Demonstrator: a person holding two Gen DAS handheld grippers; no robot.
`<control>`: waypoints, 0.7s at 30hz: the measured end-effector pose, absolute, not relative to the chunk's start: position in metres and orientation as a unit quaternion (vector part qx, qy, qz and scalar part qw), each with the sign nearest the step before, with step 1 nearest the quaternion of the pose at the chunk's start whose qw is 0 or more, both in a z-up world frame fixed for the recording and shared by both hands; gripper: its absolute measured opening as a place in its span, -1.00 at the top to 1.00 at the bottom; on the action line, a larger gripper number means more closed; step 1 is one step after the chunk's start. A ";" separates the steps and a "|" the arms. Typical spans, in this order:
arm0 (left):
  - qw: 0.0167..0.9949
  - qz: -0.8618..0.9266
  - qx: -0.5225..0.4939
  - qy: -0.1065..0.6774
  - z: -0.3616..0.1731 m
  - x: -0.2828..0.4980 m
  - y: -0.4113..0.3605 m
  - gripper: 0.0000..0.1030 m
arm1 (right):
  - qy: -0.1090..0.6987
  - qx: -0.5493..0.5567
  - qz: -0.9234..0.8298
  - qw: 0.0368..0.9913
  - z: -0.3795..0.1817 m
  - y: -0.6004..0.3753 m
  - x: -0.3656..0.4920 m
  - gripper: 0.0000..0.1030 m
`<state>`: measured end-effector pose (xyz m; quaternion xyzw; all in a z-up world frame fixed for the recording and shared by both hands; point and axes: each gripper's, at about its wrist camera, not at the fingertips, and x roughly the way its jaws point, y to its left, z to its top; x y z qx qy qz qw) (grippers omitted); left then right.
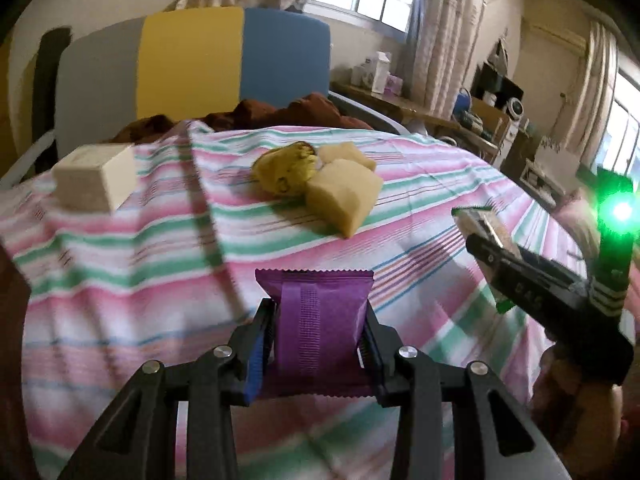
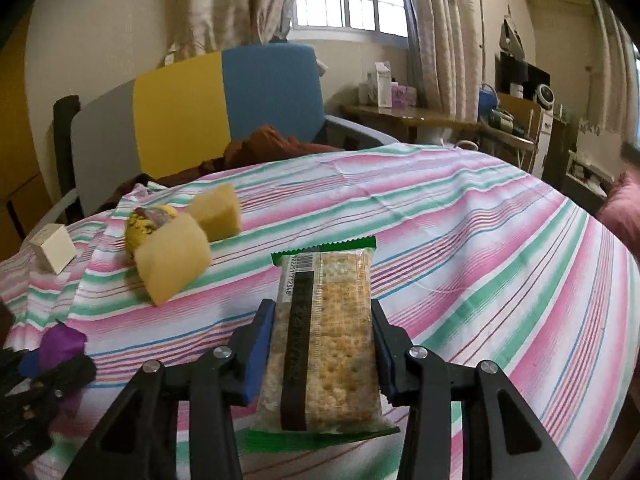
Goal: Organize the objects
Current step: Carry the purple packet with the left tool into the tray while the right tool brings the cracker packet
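My left gripper (image 1: 318, 320) is shut on a purple snack packet (image 1: 316, 320), held just above the striped cloth (image 1: 140, 280). My right gripper (image 2: 320, 320) is shut on a clear cracker pack with green ends (image 2: 326, 336). In the left wrist view the right gripper (image 1: 476, 232) comes in from the right with the cracker pack (image 1: 490, 228). In the right wrist view the purple packet (image 2: 62, 340) shows at the lower left. Further back lie two pale yellow packets (image 1: 344, 196) (image 1: 348, 154) and a yellow patterned pouch (image 1: 286, 172), bunched together. A white box (image 1: 96, 182) stands at the left.
The striped cloth covers a round table (image 2: 500, 280). Behind it stands a chair with a grey, yellow and blue back (image 1: 192, 64) and brown fabric (image 1: 296, 110) on its seat. A cluttered desk (image 2: 420, 114) and shelves line the far right wall.
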<state>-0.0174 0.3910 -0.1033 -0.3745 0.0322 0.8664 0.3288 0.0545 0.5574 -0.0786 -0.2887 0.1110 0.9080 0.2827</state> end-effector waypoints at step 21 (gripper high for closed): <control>0.340 0.869 -0.351 -0.080 -0.042 0.036 0.252 0.23 | 0.107 -0.304 0.940 0.107 -0.042 0.397 0.059 0.13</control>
